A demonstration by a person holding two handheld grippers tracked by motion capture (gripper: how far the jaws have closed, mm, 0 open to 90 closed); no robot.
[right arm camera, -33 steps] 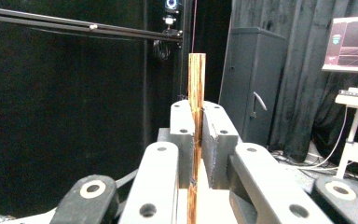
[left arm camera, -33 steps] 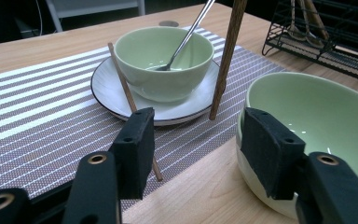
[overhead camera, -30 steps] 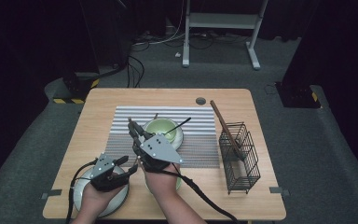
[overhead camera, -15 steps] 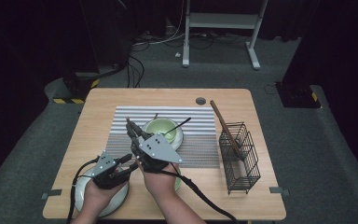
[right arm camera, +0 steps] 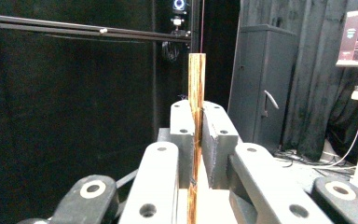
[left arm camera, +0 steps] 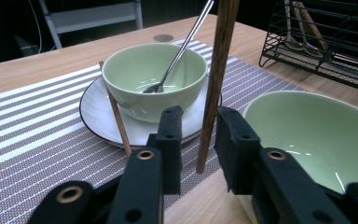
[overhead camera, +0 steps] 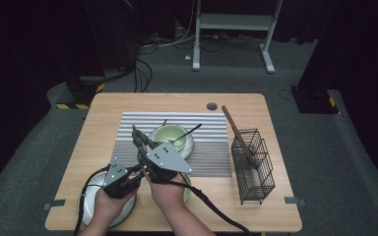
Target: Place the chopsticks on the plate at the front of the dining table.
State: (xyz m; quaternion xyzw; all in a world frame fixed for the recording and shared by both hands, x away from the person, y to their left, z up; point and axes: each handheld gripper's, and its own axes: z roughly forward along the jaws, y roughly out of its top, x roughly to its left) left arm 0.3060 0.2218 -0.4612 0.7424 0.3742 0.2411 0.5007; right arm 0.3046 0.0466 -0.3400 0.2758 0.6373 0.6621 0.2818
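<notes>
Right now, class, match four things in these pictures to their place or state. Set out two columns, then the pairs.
Things:
1. spoon
2. saucer
3. rack
4. right gripper

Places or states:
a. shut on a chopstick
b. in the bowl on the mat
c. under that bowl
d. on bare wood near the right edge of the table

Pairs: 1-b, 2-c, 3-d, 4-a
</notes>
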